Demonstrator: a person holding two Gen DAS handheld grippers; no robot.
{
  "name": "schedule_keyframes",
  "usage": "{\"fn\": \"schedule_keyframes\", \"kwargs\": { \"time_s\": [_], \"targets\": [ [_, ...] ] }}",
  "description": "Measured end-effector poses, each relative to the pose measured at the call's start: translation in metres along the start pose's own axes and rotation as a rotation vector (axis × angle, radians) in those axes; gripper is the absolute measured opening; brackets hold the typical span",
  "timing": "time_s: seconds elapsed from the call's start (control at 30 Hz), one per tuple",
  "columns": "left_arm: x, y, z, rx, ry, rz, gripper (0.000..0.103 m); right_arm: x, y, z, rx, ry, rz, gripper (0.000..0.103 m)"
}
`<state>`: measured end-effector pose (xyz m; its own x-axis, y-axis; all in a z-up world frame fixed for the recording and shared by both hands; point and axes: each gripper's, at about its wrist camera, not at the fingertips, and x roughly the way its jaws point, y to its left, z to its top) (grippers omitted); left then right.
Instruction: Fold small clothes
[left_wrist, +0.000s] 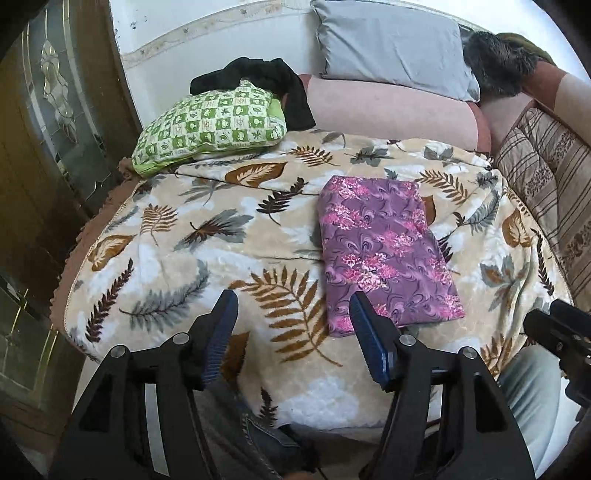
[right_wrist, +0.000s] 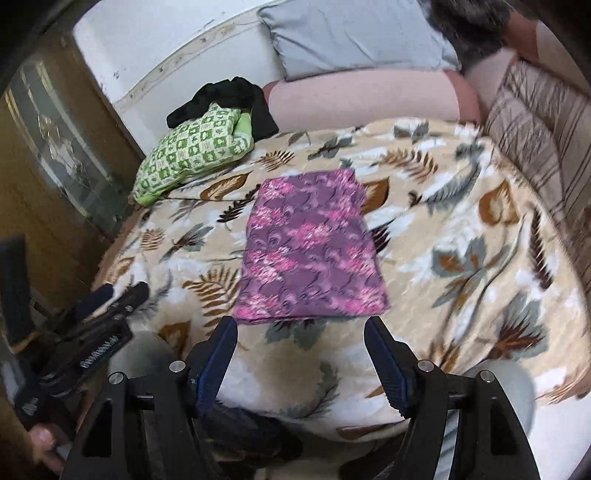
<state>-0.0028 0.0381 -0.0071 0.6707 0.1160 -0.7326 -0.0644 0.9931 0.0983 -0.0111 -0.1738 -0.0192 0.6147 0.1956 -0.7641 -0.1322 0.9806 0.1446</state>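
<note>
Plush fleece, beige with brown and grey leaf print, is seen to cover the bed (left_wrist: 177, 258) as a blanket; everything else is carried on it. A grey pillow (left_wrist: 391, 48) is propped at the head edge, above a pink bolster (left_wrist: 388, 107). A green checked cushion (left_wrist: 210, 125) is placed near the far left corner, with a black garment (left_wrist: 258, 77) draped over and behind it, unfolded.

The purple floral cloth (left_wrist: 384, 251) is laid flat as a neat rectangle right of centre, with its near edge toward the foot edge. It appears already folded.

The left gripper (left_wrist: 291, 325) is held above the near part of the blanket, jaws spread wide, nothing between them. The right gripper (right_wrist: 301, 339) is likewise held apart and empty, just short of the cloth's near edge.

Step judged: 1 fold completed and released. The next move is judged to call for a long reach to the far left corner for the black garment, which would need spreading flat first.
</note>
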Motion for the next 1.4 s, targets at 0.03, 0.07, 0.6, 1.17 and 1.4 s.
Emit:
{"fn": "schedule_keyframes", "kwargs": {
  "time_s": [0.03, 0.07, 0.6, 1.17, 1.4],
  "targets": [
    [-0.001, -0.001, 0.001, 0.005, -0.003, 0.003, 0.063, -0.002, 0.0, 0.001, -0.001, -0.005, 0.003, 0.069],
    [-0.003, -0.001, 0.001, 0.01, -0.007, 0.003, 0.063, -0.004, 0.0, 0.002, 0.002, -0.008, 0.009, 0.069],
    [-0.012, -0.003, 0.005, 0.007, -0.008, -0.035, 0.063, -0.009, 0.007, 0.005, -0.001, -0.014, 0.011, 0.069],
    [-0.012, -0.002, 0.005, 0.007, -0.009, -0.034, 0.063, -0.01, 0.008, 0.007, -0.007, -0.021, 0.006, 0.069],
    [-0.013, -0.003, 0.005, 0.006, -0.009, -0.033, 0.063, -0.01, 0.009, 0.009, -0.012, -0.02, 0.005, 0.069]
  ]
}}
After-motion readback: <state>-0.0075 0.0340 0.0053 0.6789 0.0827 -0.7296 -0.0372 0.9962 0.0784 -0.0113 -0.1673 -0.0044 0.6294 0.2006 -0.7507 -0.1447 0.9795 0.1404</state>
